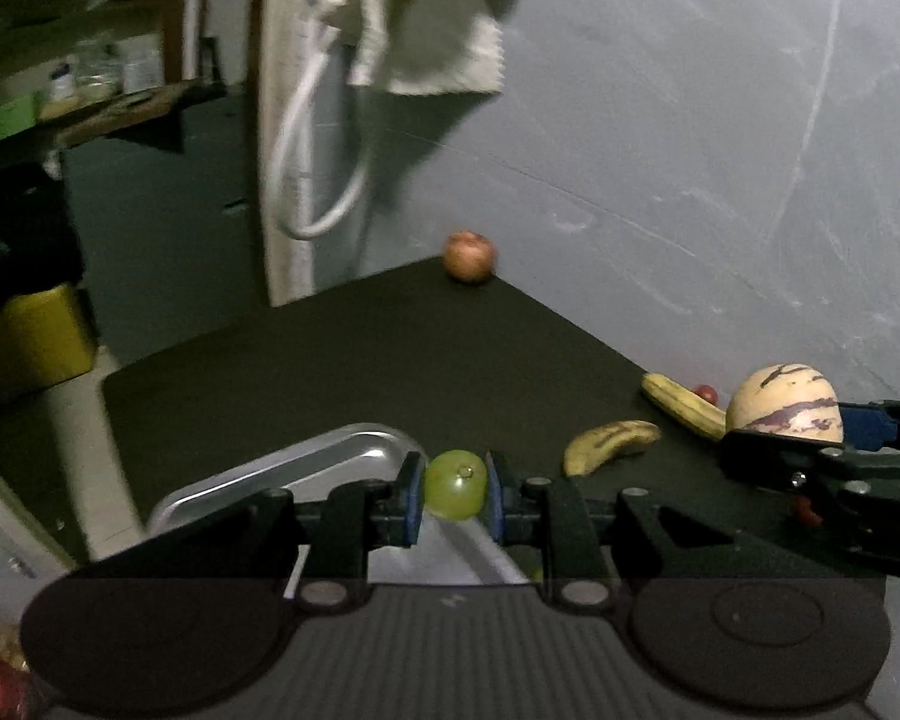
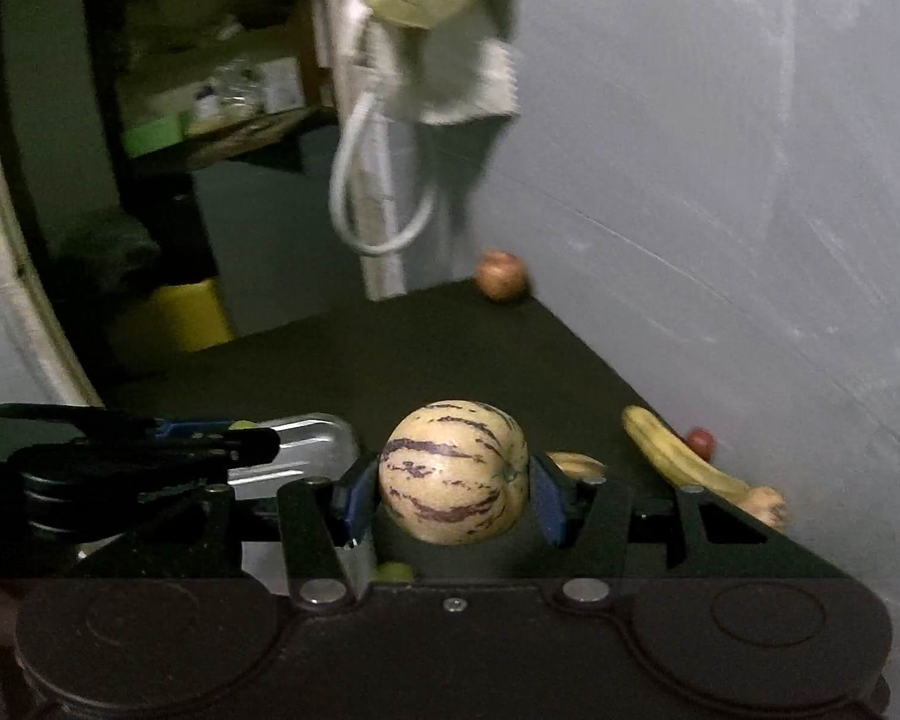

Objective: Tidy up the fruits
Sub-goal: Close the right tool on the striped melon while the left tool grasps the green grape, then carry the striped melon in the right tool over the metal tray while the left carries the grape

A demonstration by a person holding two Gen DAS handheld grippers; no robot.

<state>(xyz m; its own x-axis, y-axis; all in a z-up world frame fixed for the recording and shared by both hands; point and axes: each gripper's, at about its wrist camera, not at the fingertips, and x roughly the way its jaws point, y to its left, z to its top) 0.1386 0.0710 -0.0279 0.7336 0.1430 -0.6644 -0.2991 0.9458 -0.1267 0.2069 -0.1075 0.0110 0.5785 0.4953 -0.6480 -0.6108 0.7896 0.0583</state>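
My left gripper (image 1: 455, 495) is shut on a green grape (image 1: 456, 485), held above the metal tray (image 1: 306, 468). My right gripper (image 2: 455, 495) is shut on a cream melon with purple stripes (image 2: 455, 471); the melon also shows at the right of the left wrist view (image 1: 783, 402). Two bananas (image 1: 609, 447) (image 1: 684, 405) lie on the dark table by the wall, with a small red fruit (image 1: 707, 393) behind them. A reddish apple (image 1: 468, 256) sits at the table's far corner. The left gripper (image 2: 150, 444) shows at the left of the right wrist view.
The dark table (image 1: 360, 360) ends at a grey wall (image 1: 690, 150) on the right. A white cable and cloth (image 1: 354, 60) hang beyond the far edge. A yellow box (image 1: 30, 336) stands on the floor at left. Another green grape (image 2: 395, 571) lies below the melon.
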